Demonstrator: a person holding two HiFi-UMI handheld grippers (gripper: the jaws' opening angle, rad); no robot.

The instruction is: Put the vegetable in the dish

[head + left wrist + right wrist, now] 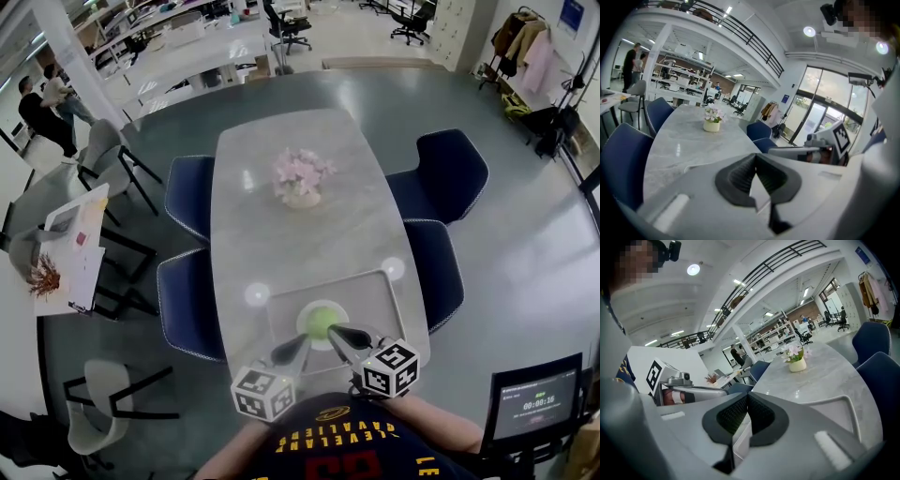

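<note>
A round green vegetable (322,322) lies in a small white dish (305,320) on a grey tray (375,292) at the near end of the marble table. In the head view my left gripper (304,341) hovers just short of the dish on its near left, and my right gripper (332,331) has its tips at the dish's near edge, beside the vegetable. Both gripper views look level across the table, over the dish, so dish and vegetable are hidden there. The left gripper (754,156) and the right gripper (747,396) each have their jaws together with nothing between them.
A pot of pink flowers (300,181) stands mid-table, also in the left gripper view (712,123) and right gripper view (797,361). Dark blue chairs (450,173) line both long sides. A tablet showing a timer (538,403) stands at the near right. People (42,103) stand far off left.
</note>
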